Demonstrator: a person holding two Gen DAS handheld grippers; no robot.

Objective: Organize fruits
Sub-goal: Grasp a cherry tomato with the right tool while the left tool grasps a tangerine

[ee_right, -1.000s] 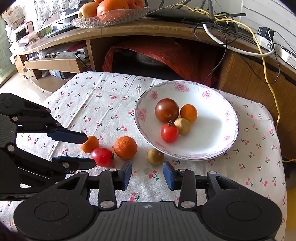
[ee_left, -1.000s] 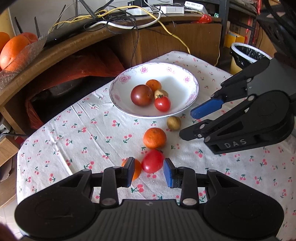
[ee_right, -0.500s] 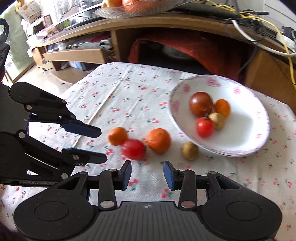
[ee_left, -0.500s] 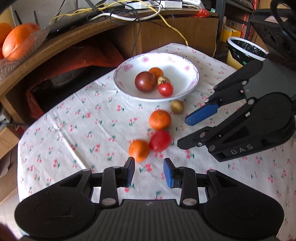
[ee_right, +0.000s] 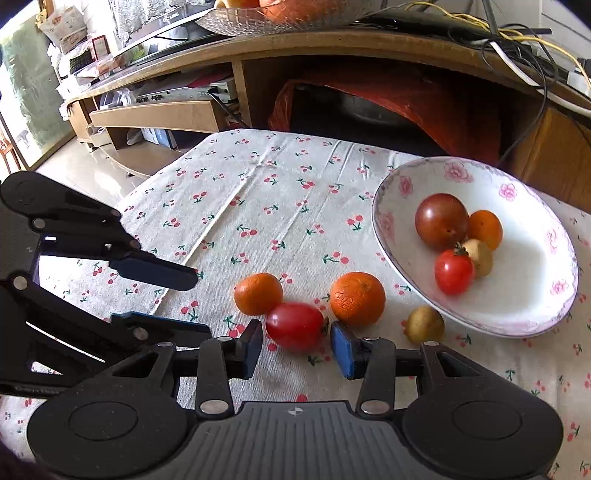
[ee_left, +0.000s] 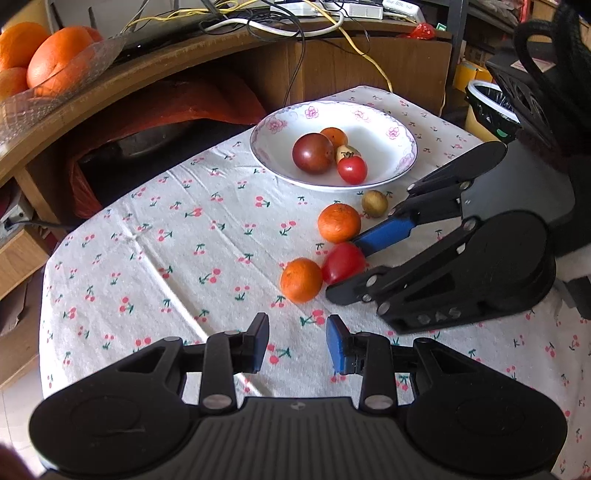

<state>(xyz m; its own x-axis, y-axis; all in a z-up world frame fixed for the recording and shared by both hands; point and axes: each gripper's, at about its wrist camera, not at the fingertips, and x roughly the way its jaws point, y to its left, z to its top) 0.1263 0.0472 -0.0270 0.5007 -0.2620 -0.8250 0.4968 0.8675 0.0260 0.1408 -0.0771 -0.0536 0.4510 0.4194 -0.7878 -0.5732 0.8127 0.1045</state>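
Observation:
A red tomato (ee_right: 294,325) lies on the cherry-print tablecloth (ee_right: 258,206), right between the fingers of my right gripper (ee_right: 297,347), which is open around it. A small orange (ee_right: 258,293) touches the tomato's left side. A bigger orange (ee_right: 357,299) and a small brown fruit (ee_right: 424,324) lie nearer the floral bowl (ee_right: 384,236). The bowl holds a dark tomato (ee_right: 441,220), a small orange, a brown fruit and a cherry tomato (ee_right: 453,271). My left gripper (ee_left: 297,345) is open and empty, a short way back from the small orange (ee_left: 301,279) and the tomato (ee_left: 343,262).
A wooden shelf (ee_left: 147,70) runs behind the table, with a glass dish of oranges (ee_left: 44,62) and tangled cables (ee_left: 295,22) on it. A bin with a black liner (ee_left: 487,107) stands past the table's far right corner. The table edge drops off on the left.
My left gripper has backed away from the red tomato, which sat between its fingers. My right gripper has swung left and closed in, so its fingers now flank that tomato.

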